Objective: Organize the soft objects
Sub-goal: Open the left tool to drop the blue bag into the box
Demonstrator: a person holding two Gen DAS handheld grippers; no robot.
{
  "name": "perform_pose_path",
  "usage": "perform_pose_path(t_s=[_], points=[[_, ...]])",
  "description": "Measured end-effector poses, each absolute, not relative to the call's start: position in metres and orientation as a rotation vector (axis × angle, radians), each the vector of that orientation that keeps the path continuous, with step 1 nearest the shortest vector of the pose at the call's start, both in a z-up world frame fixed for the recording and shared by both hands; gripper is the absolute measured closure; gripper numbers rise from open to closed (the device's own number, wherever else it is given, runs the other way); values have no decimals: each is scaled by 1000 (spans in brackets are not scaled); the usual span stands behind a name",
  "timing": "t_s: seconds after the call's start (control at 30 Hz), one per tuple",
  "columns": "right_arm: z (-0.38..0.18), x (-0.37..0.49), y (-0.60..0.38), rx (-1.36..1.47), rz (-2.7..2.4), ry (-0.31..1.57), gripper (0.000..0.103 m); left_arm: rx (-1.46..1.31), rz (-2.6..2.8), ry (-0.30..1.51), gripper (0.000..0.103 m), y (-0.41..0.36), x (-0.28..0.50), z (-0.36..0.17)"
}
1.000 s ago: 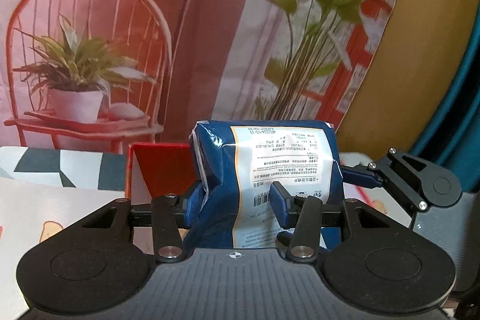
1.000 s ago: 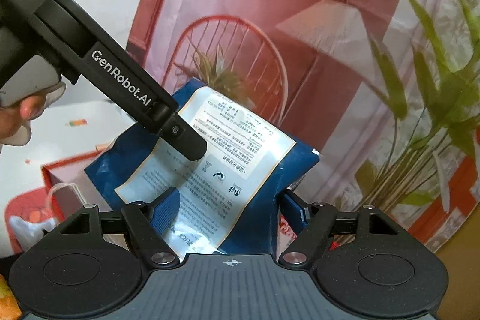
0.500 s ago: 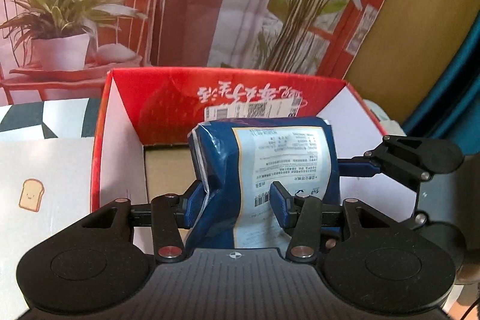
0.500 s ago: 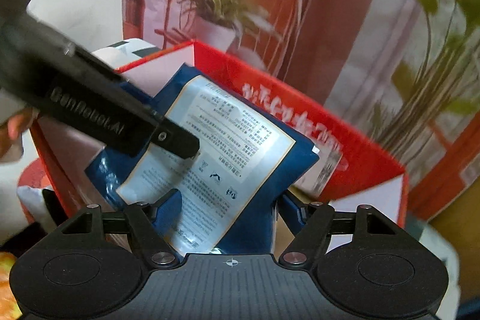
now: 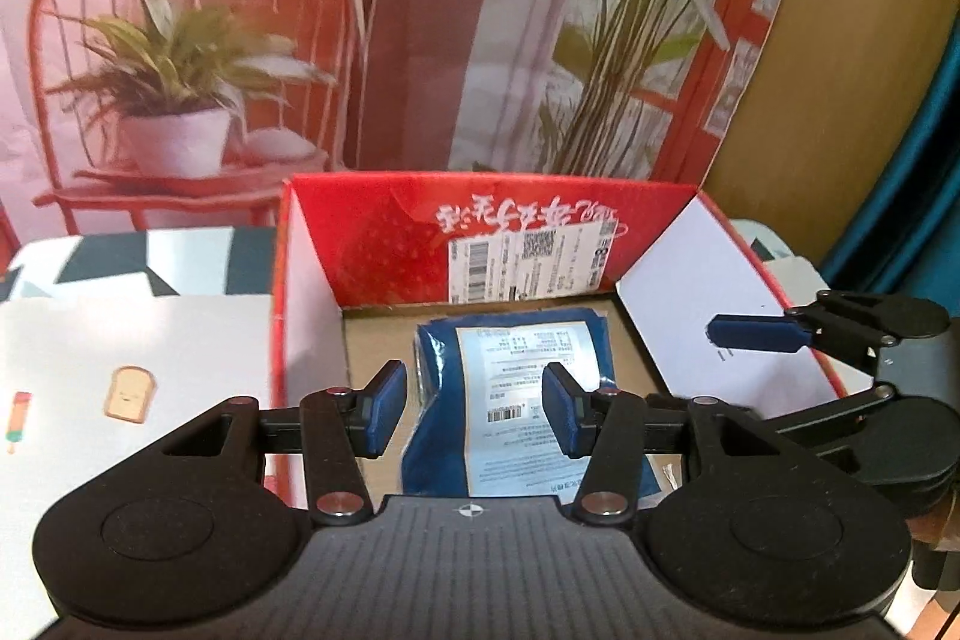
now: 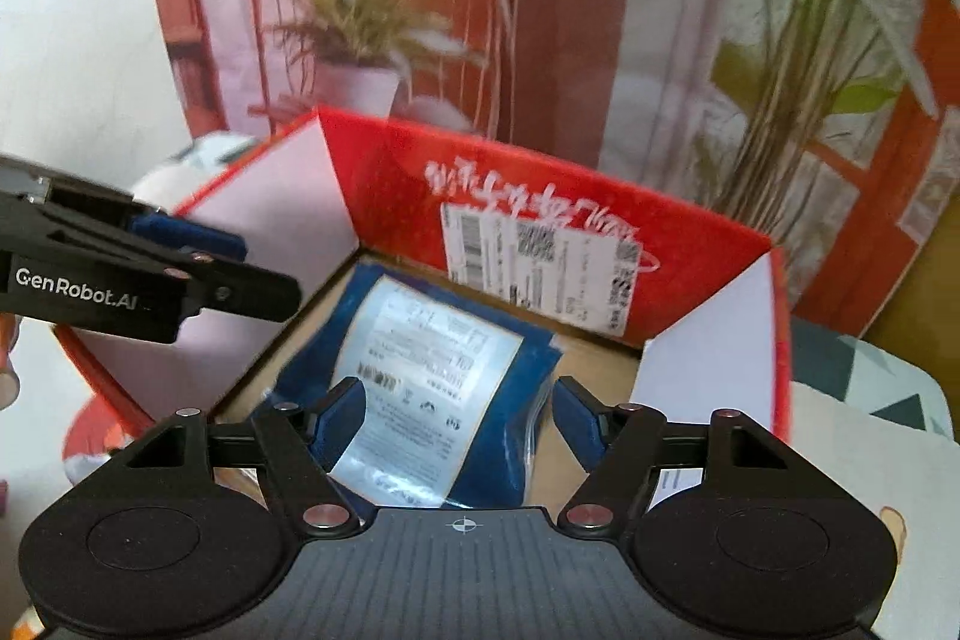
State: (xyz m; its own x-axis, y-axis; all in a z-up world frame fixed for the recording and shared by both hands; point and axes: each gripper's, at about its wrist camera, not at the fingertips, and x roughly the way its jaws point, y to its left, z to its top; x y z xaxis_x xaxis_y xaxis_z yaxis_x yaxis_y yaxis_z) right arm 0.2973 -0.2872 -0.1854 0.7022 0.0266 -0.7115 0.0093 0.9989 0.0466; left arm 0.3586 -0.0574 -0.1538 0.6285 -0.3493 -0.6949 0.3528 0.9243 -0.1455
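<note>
A blue soft packet with a white printed label lies flat on the brown floor of the red cardboard box; it also shows in the right wrist view. My left gripper is open above the packet, its blue pads apart and touching nothing. My right gripper is open over the packet too. The right gripper's finger shows at the box's right wall. The left gripper's finger shows at the box's left wall.
The box stands open-topped with white inner side flaps and a shipping label on its far wall. A printed backdrop of a chair and plants hangs behind it. A patterned tablecloth with small food pictures lies to the left.
Both grippers were shut on the blue packet and carried it down over the box. Now both have opened and the packet lies on the box floor.
</note>
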Motion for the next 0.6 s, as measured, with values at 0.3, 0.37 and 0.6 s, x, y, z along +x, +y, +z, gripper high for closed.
perform_pose_path(t_s=[0.3,0.37,0.6], points=[[-153,233,-277,78,-34,619,34,64,-279,665,51,-41,294,-130],[-151,221,-275,89,-45,598,34,78,-263,655,51,-38,281,-129],[-147,177,-270,139,-74,534,34,59,-252,649,51,-30,245,-130]])
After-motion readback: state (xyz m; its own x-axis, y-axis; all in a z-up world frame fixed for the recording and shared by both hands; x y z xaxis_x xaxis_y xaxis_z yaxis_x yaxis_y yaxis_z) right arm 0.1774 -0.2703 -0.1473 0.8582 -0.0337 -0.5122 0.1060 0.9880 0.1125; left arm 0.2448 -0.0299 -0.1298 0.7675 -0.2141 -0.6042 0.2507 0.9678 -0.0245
